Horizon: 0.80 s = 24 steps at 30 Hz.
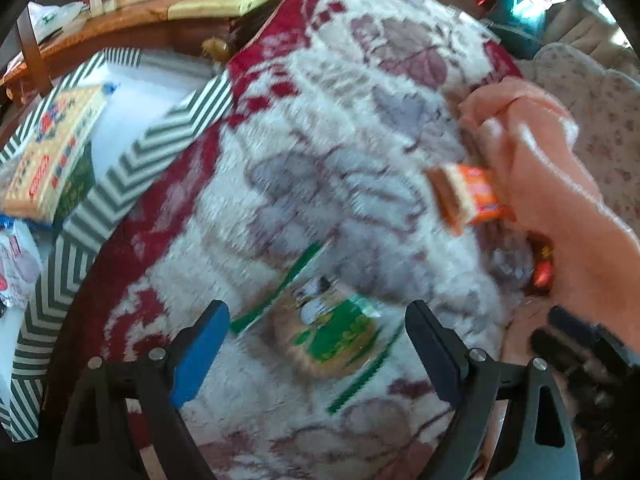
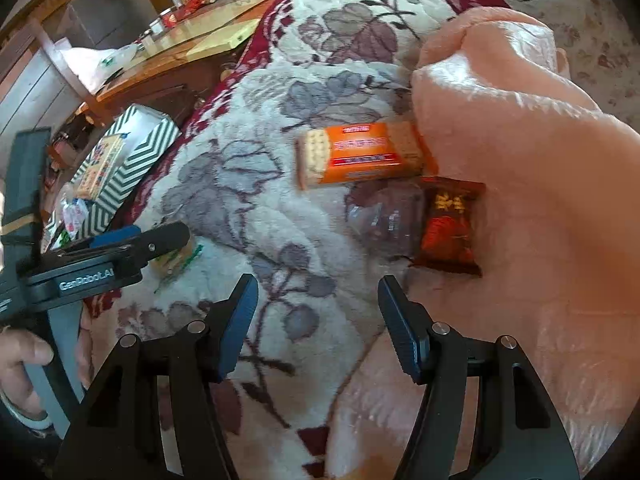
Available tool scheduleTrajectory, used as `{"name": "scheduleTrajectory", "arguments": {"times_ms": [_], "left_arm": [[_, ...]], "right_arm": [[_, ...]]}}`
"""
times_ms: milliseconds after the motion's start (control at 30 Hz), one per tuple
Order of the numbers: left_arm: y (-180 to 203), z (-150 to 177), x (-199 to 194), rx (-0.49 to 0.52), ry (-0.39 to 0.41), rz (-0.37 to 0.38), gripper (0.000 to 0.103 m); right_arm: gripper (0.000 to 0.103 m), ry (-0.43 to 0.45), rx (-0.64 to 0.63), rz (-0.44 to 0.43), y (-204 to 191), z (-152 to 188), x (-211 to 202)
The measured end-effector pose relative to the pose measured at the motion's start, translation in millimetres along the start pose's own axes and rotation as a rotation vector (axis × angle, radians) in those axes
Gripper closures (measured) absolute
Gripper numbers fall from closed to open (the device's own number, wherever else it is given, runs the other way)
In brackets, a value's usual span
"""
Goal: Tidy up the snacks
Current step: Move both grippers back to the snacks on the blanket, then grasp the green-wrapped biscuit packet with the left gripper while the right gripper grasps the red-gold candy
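Note:
My left gripper is open just above a green-and-white cookie packet that lies on the floral blanket; the view is motion-blurred. The left gripper also shows in the right wrist view. My right gripper is open and empty above the blanket. Ahead of it lie an orange cracker pack, a clear-wrapped dark snack and a red-brown snack packet. The orange pack also shows in the left wrist view. A chevron-striped box at the left holds a yellow cracker pack.
A peach blanket is bunched at the right, touching the snacks. A wooden table with clutter stands behind the striped box. A white wrapped snack lies at the left edge.

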<state>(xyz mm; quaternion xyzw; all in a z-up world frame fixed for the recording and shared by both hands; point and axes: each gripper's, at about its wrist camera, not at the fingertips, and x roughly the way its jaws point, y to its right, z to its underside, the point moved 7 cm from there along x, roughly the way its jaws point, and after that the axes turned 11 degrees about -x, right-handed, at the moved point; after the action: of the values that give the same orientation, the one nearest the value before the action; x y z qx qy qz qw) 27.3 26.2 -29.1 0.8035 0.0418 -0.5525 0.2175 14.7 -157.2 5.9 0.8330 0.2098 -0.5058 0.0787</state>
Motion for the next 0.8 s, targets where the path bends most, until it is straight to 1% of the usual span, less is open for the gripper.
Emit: {"name": "scheduleTrajectory", "arguments": {"times_ms": [33, 100, 200, 267, 400, 500, 567, 633, 733, 800], "left_arm": [[-7.3, 4.6, 2.5, 0.001, -0.018, -0.012, 0.012], [-16.3, 11.2, 1.1, 0.003, -0.031, 0.008, 0.012], [-27.8, 15.7, -8.8, 0.022, -0.018, -0.010, 0.012], [-32.1, 13.1, -14.2, 0.002, -0.008, -0.007, 0.012], [-23.1, 7.1, -16.7, -0.006, 0.005, 0.017, 0.012], [-11.5, 6.6, -11.4, 0.008, 0.001, 0.023, 0.012], [-5.0, 6.9, -6.6, 0.030, -0.002, 0.013, 0.012], [-1.5, 6.8, -3.6, 0.049, 0.000, 0.001, 0.012], [0.7, 3.7, 1.8, 0.064, 0.001, -0.018, 0.012], [1.8, 3.2, 4.7, 0.070, -0.005, -0.021, 0.011]], "right_arm": [[0.040, 0.001, 0.007, -0.002, 2.1, 0.0, 0.1], [0.040, -0.001, 0.018, 0.001, 6.6, 0.0, 0.0], [0.040, -0.009, 0.025, 0.001, 11.4, 0.9, -0.5], [0.040, -0.014, 0.026, 0.008, 15.3, 1.4, -0.9], [0.040, -0.027, 0.028, 0.031, 26.5, 3.1, -2.9], [0.039, -0.031, 0.060, 0.072, 41.4, 6.0, -6.0], [0.039, -0.015, 0.098, 0.060, 46.6, 5.9, -6.8], [0.037, -0.002, 0.126, 0.045, 48.7, 4.2, -5.7], [0.036, 0.002, 0.085, 0.051, 42.6, -1.8, -3.2], [0.036, 0.012, 0.075, 0.079, 44.4, -5.0, -4.6]]}}
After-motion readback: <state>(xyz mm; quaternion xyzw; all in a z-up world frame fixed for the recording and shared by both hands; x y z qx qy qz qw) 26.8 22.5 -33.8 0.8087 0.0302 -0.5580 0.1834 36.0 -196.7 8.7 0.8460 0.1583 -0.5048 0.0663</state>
